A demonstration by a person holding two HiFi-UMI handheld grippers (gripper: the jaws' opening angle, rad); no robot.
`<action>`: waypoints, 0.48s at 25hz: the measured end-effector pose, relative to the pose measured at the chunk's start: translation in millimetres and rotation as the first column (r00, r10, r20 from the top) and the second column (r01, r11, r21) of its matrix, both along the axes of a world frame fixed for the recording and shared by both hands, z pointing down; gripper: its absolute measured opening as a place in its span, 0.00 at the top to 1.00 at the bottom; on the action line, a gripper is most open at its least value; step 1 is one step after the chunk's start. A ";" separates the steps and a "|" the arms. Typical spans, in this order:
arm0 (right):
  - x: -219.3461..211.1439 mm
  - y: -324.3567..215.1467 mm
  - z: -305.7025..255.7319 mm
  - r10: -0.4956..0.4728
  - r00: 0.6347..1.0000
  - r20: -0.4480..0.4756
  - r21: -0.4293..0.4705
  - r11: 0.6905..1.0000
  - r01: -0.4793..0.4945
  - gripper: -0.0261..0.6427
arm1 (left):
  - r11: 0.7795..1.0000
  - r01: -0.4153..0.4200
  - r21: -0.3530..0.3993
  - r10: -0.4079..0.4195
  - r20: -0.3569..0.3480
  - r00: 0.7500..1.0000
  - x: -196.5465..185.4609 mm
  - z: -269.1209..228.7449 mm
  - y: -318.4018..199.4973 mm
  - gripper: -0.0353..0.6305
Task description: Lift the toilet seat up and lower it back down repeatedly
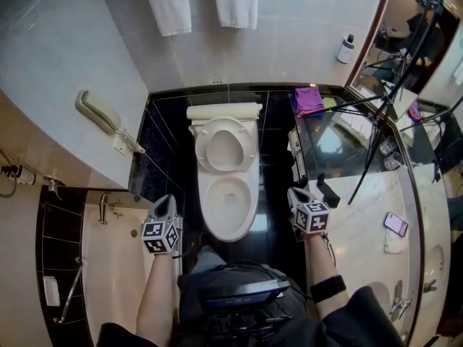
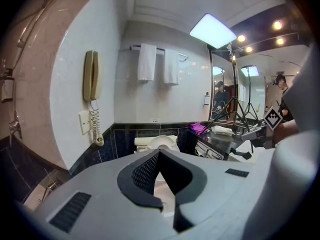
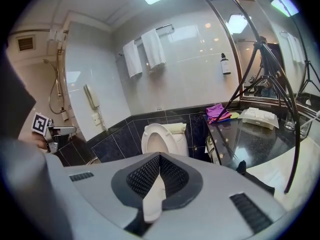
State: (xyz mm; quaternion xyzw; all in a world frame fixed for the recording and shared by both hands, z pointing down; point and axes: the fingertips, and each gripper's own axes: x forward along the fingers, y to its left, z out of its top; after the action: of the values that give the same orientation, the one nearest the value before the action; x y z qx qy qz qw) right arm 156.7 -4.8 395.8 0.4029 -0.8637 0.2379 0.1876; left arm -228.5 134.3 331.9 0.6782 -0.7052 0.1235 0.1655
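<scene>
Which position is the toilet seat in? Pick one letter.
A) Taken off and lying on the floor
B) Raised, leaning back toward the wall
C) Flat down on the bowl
B: the toilet seat stands upright behind the bowl, whose rim is uncovered.

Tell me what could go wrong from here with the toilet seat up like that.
1. The toilet seat stands raised with neither claw on it. A careless push from the shut left claw or right claw could let it drop hard onto the bowl.
2. A tripod leg crosses the counter near the right claw, so a wide swing might catch it.
</scene>
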 end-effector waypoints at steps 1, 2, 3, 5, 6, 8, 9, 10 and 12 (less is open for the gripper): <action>1.1 1.9 0.3 -0.002 1.000 0.000 -0.001 1.000 0.002 0.94 | 1.000 -0.002 0.000 0.002 -0.001 1.000 2.0 -0.1 2.4 0.95; 1.7 3.9 0.9 -0.004 1.000 0.001 -0.003 1.000 0.004 0.94 | 1.000 -0.004 0.000 0.004 -0.004 1.000 4.0 0.0 4.8 0.95; 2.0 5.9 1.6 -0.007 1.000 0.001 -0.004 1.000 0.007 0.94 | 1.000 -0.005 0.000 0.005 -0.008 1.000 6.1 0.2 6.9 0.95; 2.0 10.3 3.2 -0.012 1.000 0.002 -0.007 1.000 0.012 0.94 | 1.000 -0.012 -0.001 0.012 -0.016 1.000 10.2 1.0 10.5 0.95; 1.9 12.2 3.7 -0.014 1.000 0.002 -0.008 1.000 0.014 0.94 | 1.000 -0.017 -0.001 0.017 -0.019 1.000 12.2 1.3 12.1 0.95; 1.5 14.7 3.7 -0.014 1.000 0.004 -0.010 1.000 0.014 0.94 | 1.000 -0.023 0.000 0.023 -0.021 1.000 14.7 1.1 15.0 0.95; 1.1 15.6 3.4 -0.014 1.000 0.005 -0.012 1.000 0.014 0.94 | 1.000 -0.023 0.000 0.023 -0.020 1.000 15.1 0.8 16.2 0.95; 0.7 16.5 3.5 -0.014 1.000 0.007 -0.013 1.000 0.014 0.94 | 1.000 -0.022 0.001 0.022 -0.019 1.000 15.4 0.6 17.2 0.95; 0.3 17.8 4.6 -0.016 1.000 0.009 -0.014 1.000 0.016 0.94 | 1.000 -0.024 0.001 0.024 -0.013 1.000 16.3 0.5 17.7 0.95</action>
State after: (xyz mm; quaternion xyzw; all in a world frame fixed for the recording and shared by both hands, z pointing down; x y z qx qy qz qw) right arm 157.0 13.0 400.4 0.3937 -0.8659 0.2441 0.1886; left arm -212.3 152.0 332.5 0.6875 -0.6960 0.1208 0.1683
